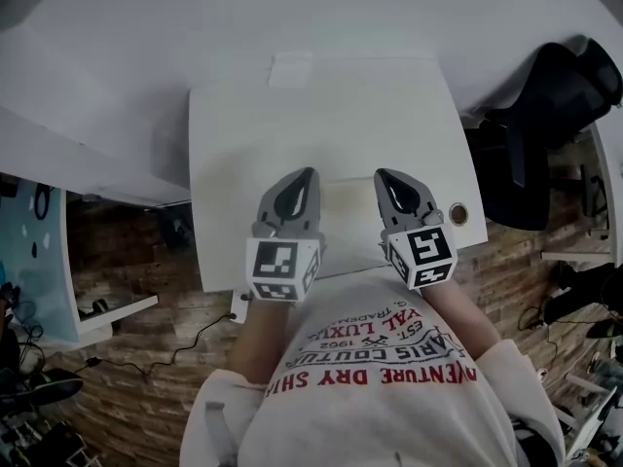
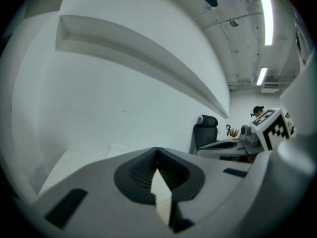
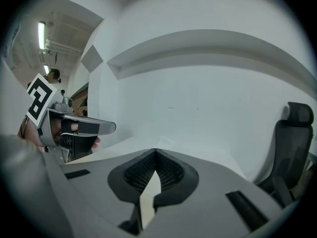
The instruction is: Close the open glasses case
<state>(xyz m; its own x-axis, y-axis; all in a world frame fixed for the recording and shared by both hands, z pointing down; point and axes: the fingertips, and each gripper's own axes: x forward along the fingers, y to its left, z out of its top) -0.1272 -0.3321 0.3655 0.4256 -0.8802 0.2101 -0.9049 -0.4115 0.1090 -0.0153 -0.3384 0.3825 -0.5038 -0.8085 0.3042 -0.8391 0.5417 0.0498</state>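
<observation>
Printed shirt (image 1: 389,387) foremost, left gripper (image 1: 304,175) and right gripper (image 1: 386,176) hover over the white table's (image 1: 243,134) near edge, fingers (image 2: 141,170) pressed together on nothing, while a pale rectangle (image 1: 290,69), possibly the case, lies crosswise at its far edge.

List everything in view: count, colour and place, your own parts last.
table: one, white, centre
flat thing: one, white, table's far edge; too faint to identify
round fitting: one, tan, table's near right corner
chair: one, black, right of the table
floor: brown, brick pattern, around the table
shirt: one, white with red print, bottom of the head view
left gripper: one, grey, over the table's near edge, jaws together, empty
right gripper: one, grey, beside the left, jaws together, empty
</observation>
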